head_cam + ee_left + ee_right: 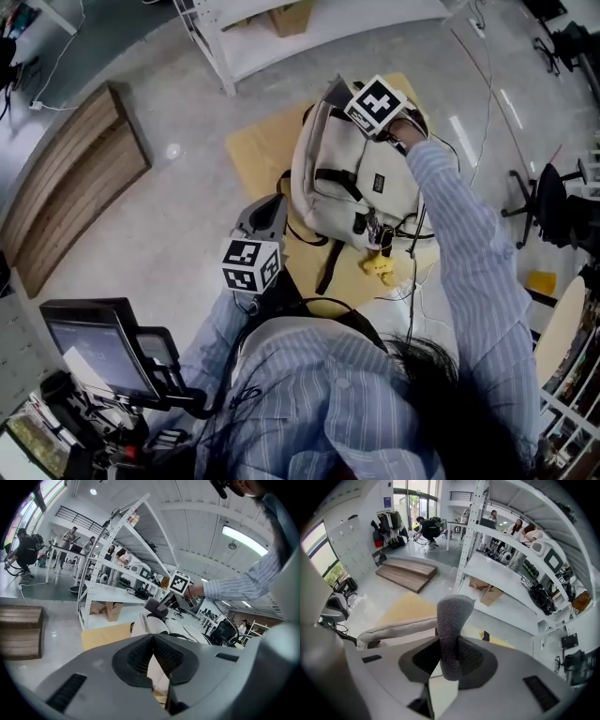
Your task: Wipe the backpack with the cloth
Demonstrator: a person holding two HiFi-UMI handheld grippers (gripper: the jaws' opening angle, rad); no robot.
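One backpack [328, 187]; one cloth [451, 630]; two tongs, left [265, 214] and right [342, 94]

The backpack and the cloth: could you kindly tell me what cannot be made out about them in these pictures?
The backpack: underside and far side hidden by its own bulk in the head view; gripper views show only part of it past the claws.
The cloth, held in the right claw: contact with the backpack is hidden by the marker cube in the head view.
The yellow item beside the backpack: too small to identify.
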